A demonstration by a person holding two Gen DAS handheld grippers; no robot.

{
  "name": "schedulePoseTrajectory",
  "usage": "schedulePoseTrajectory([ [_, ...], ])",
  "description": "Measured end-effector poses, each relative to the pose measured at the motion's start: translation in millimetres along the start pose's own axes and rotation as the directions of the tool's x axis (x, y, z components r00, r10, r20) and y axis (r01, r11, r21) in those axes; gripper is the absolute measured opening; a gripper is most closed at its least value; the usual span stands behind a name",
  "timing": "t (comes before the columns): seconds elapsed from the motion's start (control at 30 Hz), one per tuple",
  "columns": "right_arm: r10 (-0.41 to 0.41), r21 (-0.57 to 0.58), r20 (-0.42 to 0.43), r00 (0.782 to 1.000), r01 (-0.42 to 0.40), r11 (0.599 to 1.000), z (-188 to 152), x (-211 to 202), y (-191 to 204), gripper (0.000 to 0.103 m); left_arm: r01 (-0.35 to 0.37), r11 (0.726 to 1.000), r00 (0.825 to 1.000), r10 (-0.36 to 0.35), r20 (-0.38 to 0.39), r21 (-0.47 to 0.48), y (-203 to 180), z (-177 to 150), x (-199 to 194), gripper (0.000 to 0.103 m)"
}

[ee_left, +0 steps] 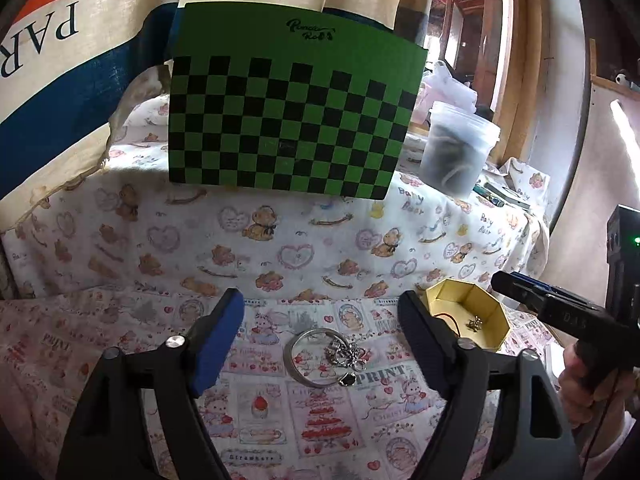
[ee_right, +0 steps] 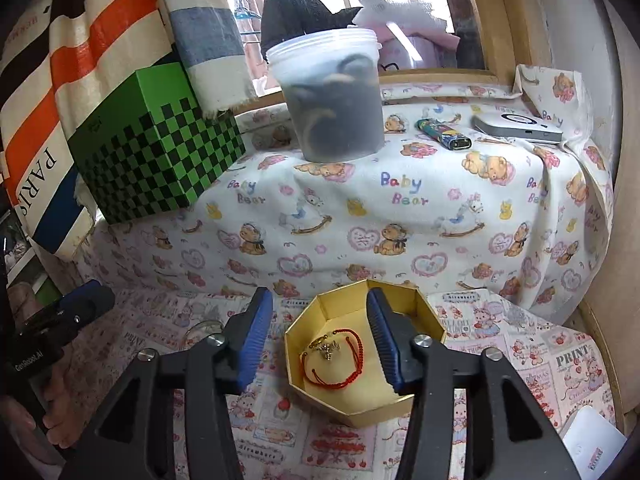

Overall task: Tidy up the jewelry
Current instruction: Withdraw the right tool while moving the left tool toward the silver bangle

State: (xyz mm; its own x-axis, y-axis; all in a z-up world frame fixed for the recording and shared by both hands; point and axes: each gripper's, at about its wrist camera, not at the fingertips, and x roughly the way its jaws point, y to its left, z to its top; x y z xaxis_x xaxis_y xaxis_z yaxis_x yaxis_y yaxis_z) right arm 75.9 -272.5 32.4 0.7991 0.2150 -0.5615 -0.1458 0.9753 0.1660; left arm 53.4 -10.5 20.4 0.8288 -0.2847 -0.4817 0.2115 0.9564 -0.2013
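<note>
A silver bangle with charms [ee_left: 320, 354] lies on the patterned cloth, between the fingers of my open, empty left gripper [ee_left: 320, 328]. A gold octagonal box [ee_left: 468, 316] stands to its right. In the right wrist view the box [ee_right: 360, 408] holds a red cord bracelet [ee_right: 336, 364] and a small gold charm [ee_right: 326, 348]. My right gripper [ee_right: 320, 336] is open and empty, hovering over the box's left part, with one finger left of the box and one over its inside. The bangle's edge [ee_right: 202, 326] shows left of it.
A green checkered box [ee_left: 292, 120] and a lidded plastic tub [ee_right: 332, 96] stand on the raised bear-print shelf behind. A lighter [ee_right: 442, 134] and a white device [ee_right: 516, 128] lie on that shelf. A white object [ee_right: 592, 444] lies at the front right.
</note>
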Motion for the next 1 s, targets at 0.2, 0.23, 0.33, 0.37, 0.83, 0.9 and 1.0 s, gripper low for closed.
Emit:
schedulePoseTrajectory([
  [0.2, -0.019, -0.015, 0.004, 1.0, 0.019, 1.0, -0.9, 0.8, 1.5, 0.058, -0.039, 0.999, 0.999, 0.039, -0.033, -0.009, 6.9, -11.2, 11.9, 0.085],
  [0.23, -0.021, -0.017, 0.004, 1.0, 0.021, 1.0, -1.3, 1.1, 1.8, 0.059, -0.04, 0.999, 0.998, 0.039, -0.038, -0.014, 8.0, -12.2, 14.4, 0.085],
  [0.33, -0.024, -0.021, 0.003, 1.0, 0.024, 0.999, -2.4, 3.2, 2.1, 0.065, -0.047, 0.999, 0.998, 0.046, -0.046, -0.02, 10.2, -15.8, 20.2, 0.085],
  [0.37, -0.026, -0.026, 0.0, 1.0, 0.026, 0.999, -3.0, 4.8, 2.4, 0.065, -0.054, 0.998, 0.998, 0.053, -0.046, -0.015, 10.6, -17.5, 21.9, 0.085],
  [0.83, -0.071, -0.024, -0.028, 0.997, 0.07, 0.997, -5.4, 17.7, -6.5, 0.077, -0.093, 0.996, 0.983, 0.093, -0.157, 0.01, 16.5, -26.4, 49.9, 0.086],
  [0.9, -0.075, -0.029, -0.039, 0.996, 0.074, 0.997, -6.4, 20.4, -5.4, 0.077, -0.089, 0.996, 0.979, 0.087, -0.187, -0.004, 17.4, -28.6, 56.6, 0.086],
  [1.0, -0.082, -0.047, -0.048, 0.995, 0.08, 0.996, -8.3, 22.9, -1.1, 0.077, -0.083, 0.996, 0.971, 0.076, -0.227, -0.024, 21.2, -30.8, 64.7, 0.086],
])
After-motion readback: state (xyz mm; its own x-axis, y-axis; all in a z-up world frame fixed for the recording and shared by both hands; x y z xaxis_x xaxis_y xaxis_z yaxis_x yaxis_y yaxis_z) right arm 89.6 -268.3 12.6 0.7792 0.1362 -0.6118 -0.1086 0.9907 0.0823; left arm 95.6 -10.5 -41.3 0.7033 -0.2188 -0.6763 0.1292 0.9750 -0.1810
